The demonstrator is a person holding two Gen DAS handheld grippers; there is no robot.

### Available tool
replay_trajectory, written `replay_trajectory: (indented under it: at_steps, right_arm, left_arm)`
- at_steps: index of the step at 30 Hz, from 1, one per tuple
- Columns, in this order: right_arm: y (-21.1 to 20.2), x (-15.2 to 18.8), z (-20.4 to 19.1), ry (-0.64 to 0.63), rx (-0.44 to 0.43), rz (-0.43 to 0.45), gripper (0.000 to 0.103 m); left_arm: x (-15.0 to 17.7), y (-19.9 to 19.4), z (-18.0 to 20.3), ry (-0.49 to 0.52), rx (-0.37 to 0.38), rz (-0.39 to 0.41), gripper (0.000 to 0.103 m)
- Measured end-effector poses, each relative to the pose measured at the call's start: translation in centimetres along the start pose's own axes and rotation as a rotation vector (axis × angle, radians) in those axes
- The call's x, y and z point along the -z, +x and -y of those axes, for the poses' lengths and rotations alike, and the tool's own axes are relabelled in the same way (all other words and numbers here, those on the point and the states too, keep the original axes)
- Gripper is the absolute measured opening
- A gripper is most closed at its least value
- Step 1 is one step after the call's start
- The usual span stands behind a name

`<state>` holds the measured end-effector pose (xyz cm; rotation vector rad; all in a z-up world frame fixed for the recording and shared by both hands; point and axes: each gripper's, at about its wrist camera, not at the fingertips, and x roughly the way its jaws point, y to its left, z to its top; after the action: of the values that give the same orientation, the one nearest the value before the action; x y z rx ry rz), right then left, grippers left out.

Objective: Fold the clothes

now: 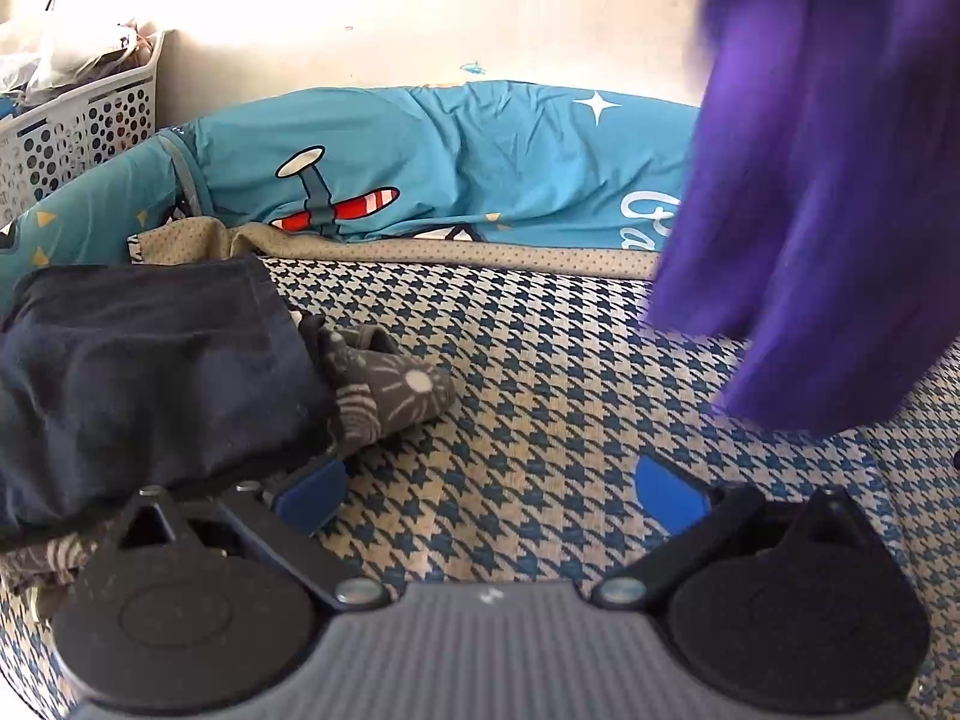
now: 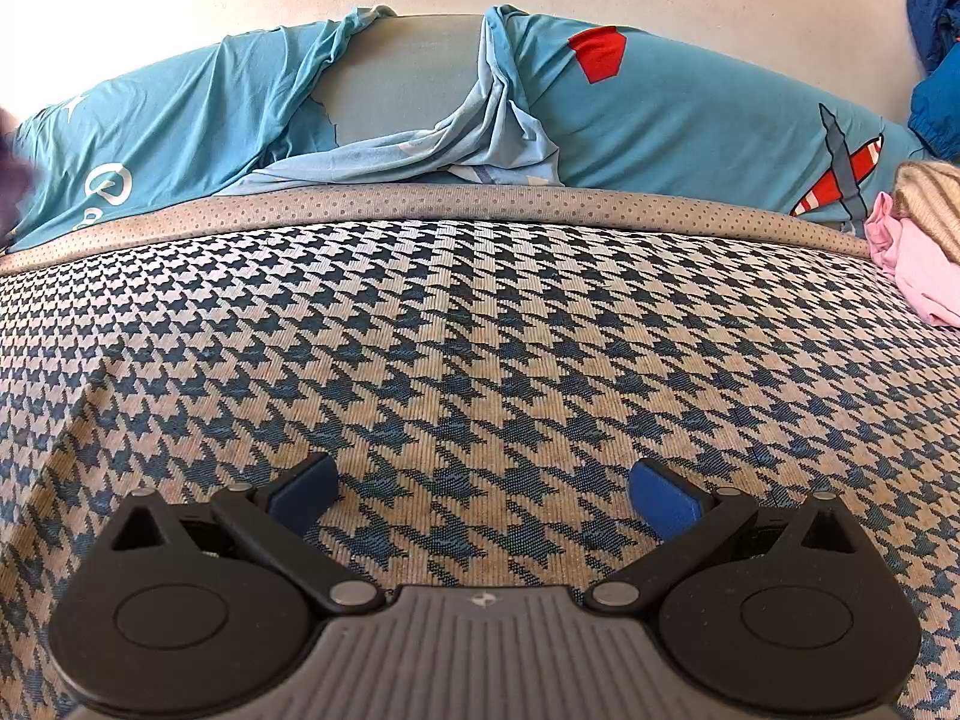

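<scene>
Folded navy garment (image 1: 144, 372) on patterned grey one (image 1: 384, 396); blurred purple cloth (image 1: 804, 192) hanging.

The houndstooth mat (image 1: 540, 372) (image 2: 480, 330) is viewed closely from both wrists, each faced toward the shared teal bedding (image 1: 450, 162) (image 2: 690, 120) behind it.

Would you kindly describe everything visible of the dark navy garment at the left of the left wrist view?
The navy garment is a plain, dark, soft-looking cloth with a stitched hem along its right edge. It lies loosely folded and rumpled on the houndstooth bed cover, at the left. It rests on top of a grey patterned cloth that sticks out from under its right side. The open left tool sits just before it, one finger at its lower edge.
</scene>
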<state>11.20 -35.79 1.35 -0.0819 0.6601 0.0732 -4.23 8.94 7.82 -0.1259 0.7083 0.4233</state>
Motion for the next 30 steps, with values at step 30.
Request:
replay_trajectory:
  at_steps: [30]
  right_arm:
    - [-0.2,0.1,0.0,-0.001,0.0,0.0,0.103]
  left_arm:
    - [-0.9,0.5,2.3,0.043,0.093,-0.07,0.103]
